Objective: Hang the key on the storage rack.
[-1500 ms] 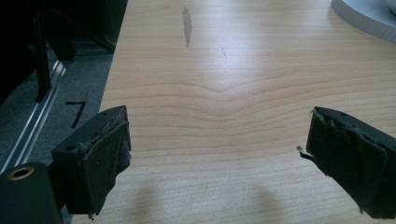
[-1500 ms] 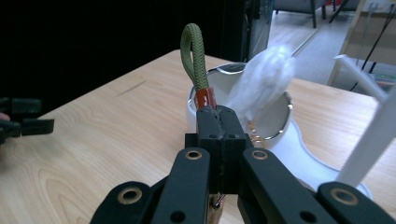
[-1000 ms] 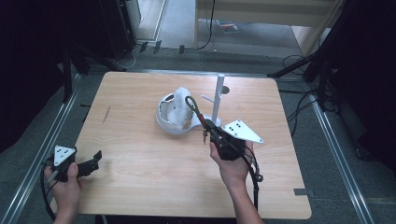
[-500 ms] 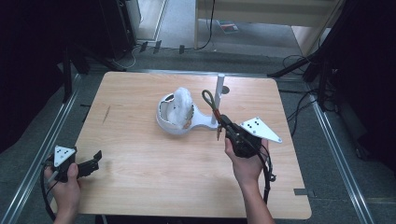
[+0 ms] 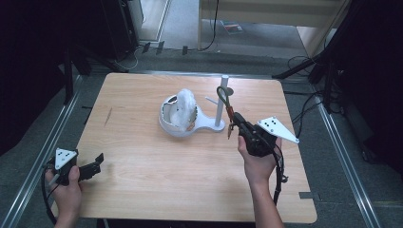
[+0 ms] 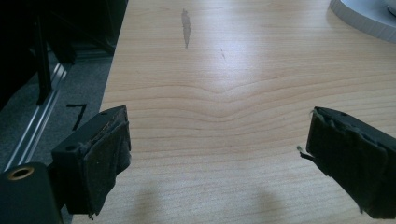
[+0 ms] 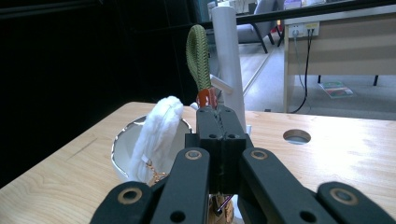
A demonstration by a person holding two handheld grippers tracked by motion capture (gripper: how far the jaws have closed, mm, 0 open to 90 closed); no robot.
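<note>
Right gripper (image 5: 236, 121) clenched on a green cord loop (image 7: 198, 56), held up just beside the white post (image 5: 220, 102) of a stand on the wooden table (image 5: 142, 156).

Jaws pressed tight together around the loop's orange-red end, loop rising above them. Behind and to the left, a white bowl-shaped base (image 5: 171, 127) holding a fluffy white item (image 5: 184, 105). At the table's near left corner, left gripper (image 5: 96, 163) resting in a hand (image 5: 66, 190), jaws spread wide, nothing between them, well apart from the stand.
</note>
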